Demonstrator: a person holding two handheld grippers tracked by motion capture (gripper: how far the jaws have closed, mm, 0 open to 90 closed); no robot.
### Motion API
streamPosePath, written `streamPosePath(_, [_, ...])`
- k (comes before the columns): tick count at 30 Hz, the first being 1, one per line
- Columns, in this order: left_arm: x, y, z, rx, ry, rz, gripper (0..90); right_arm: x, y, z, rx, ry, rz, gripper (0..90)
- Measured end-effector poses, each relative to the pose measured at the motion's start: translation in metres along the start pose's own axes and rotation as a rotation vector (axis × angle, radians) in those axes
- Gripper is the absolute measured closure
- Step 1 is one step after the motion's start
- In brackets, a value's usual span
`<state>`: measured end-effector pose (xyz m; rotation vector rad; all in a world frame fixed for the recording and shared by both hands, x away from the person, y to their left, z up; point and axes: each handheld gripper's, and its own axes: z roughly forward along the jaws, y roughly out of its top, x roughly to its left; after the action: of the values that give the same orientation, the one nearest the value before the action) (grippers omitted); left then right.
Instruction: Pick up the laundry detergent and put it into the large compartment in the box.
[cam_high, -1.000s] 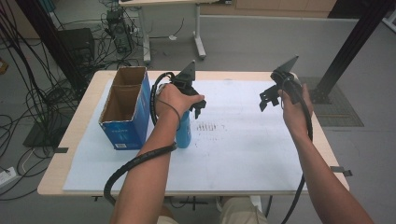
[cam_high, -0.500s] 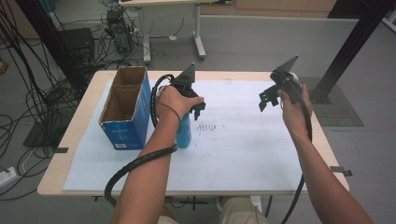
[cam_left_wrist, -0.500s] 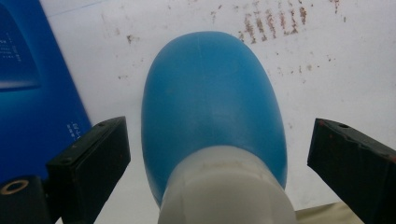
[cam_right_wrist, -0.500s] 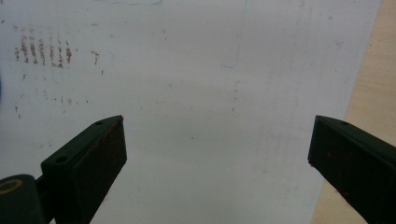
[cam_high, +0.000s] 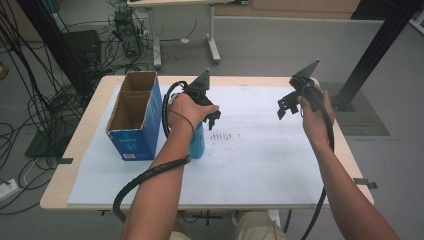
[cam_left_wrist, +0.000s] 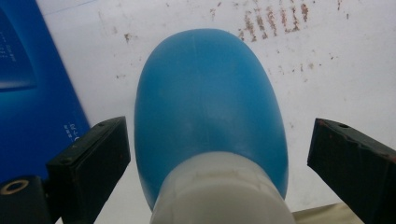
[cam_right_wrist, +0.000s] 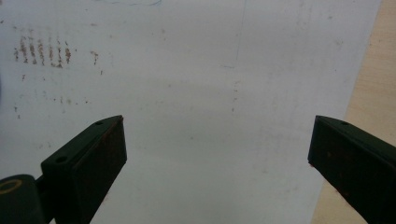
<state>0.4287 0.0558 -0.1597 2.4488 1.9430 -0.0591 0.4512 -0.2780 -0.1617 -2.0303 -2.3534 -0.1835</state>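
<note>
A blue bottle (cam_left_wrist: 210, 102) with a white cap (cam_left_wrist: 219, 191) stands upright on the white sheet (cam_high: 260, 150). My left gripper (cam_left_wrist: 217, 128) hangs open just above it, one jaw on each side of its shoulders, touching neither. From above, the bottle (cam_high: 198, 144) shows under the left hand, with the left gripper (cam_high: 214, 117) over its top. My right gripper (cam_high: 289, 104) is held in the air over the sheet's far right part. In the right gripper view it (cam_right_wrist: 217, 123) is open with nothing between the jaws.
An open blue cardboard box (cam_high: 135, 117) stands just left of the bottle; its side shows as the blue box (cam_left_wrist: 28, 93). Brown smudges (cam_high: 222, 135) mark the sheet. The bare wooden table edge (cam_right_wrist: 373, 70) runs right of the sheet. Cables trail from both grippers.
</note>
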Motion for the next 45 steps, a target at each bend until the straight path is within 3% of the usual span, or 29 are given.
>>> streamPosePath(45, [0.0006, -0.0007, -0.0029, -0.009, 0.001, 0.001, 6.4, -0.0023, -0.0015, -0.0023, -0.005, 0.001, 0.006, 4.3])
